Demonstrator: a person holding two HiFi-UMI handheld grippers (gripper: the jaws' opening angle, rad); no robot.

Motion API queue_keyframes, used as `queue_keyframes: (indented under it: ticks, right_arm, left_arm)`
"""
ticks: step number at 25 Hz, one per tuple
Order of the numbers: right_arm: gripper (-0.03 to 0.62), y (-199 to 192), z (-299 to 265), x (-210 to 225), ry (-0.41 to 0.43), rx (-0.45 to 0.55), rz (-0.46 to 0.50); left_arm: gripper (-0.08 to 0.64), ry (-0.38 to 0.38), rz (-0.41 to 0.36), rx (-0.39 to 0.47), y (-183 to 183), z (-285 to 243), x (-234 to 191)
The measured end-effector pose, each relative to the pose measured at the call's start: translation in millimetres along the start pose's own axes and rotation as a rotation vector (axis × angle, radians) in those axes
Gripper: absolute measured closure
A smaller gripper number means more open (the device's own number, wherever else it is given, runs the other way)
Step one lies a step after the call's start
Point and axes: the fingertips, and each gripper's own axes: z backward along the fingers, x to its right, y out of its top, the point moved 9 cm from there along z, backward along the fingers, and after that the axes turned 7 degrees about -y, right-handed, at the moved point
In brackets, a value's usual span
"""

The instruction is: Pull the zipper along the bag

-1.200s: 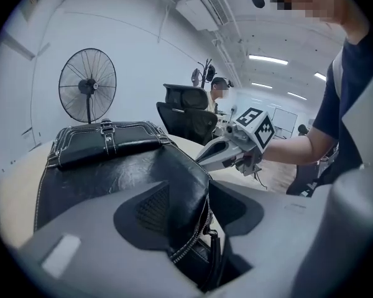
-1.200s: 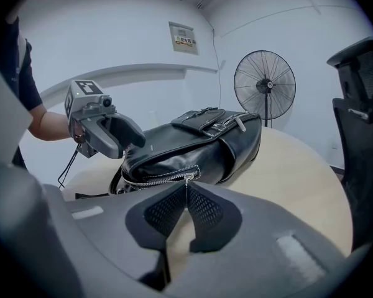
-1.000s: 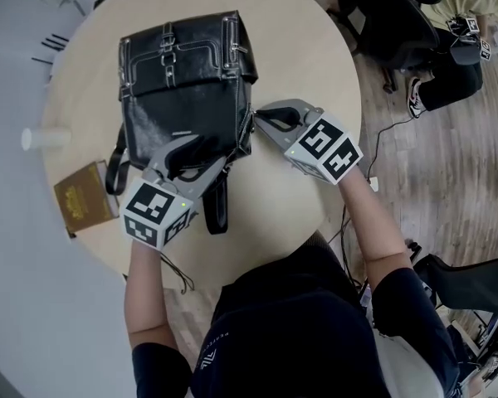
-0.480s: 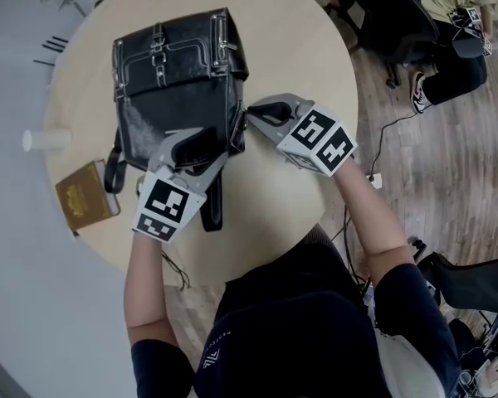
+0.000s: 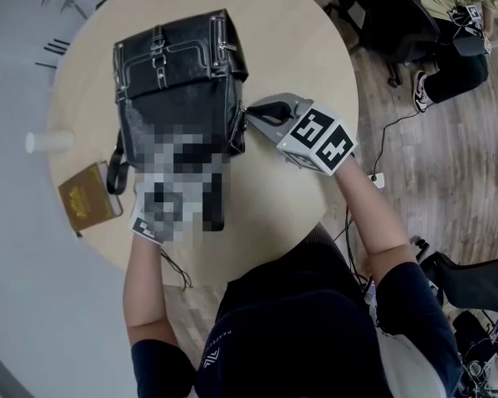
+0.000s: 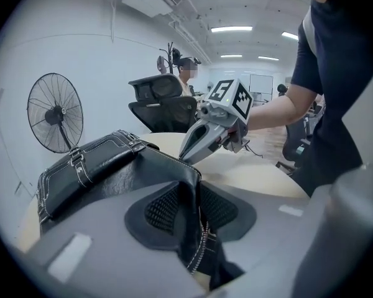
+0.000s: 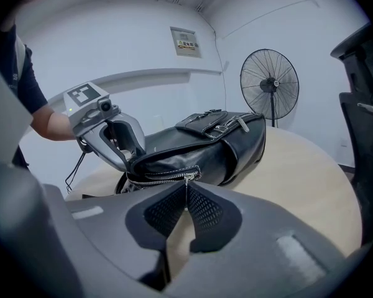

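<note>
A black leather bag lies on the round table. In the head view a mosaic patch covers my left gripper at the bag's near end. The left gripper view shows my left gripper closing, its pads pressing on a fold of the bag's edge beside the zipper teeth. At the bag's right corner, my right gripper is shut on the thin metal zipper pull, which hangs from the zipper. In the right gripper view the left gripper stands at the bag's other side.
A brown book and a white cup lie at the table's left. Bag straps hang near the front edge. An office chair and a seated person are at the back right. A standing fan is beyond the table.
The bag has slid a little to the left and away. My left gripper has moved up onto the bag's near edge. The right gripper followed the bag's corner slightly left.
</note>
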Motion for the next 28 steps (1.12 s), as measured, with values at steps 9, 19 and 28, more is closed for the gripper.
queue_keyframes:
  ticks: [9,19,28]
  right_arm:
    - [0.580,7.6,-2.2,-4.7,-0.009,-0.013,0.050]
    - [0.580,13.3,0.8,-4.0,0.047,-0.042,0.060]
    - [0.580,8.9,3.4,-15.4,0.063,-0.039,0.049]
  left_arm:
    - [0.472,-0.036,0.107,0.121,7.8,15.7,-6.2]
    - [0.472,-0.057,0.115,0.105,12.2,16.5,-8.6]
    - [0.469,-0.063,0.115,0.081,10.6,12.3,-7.6]
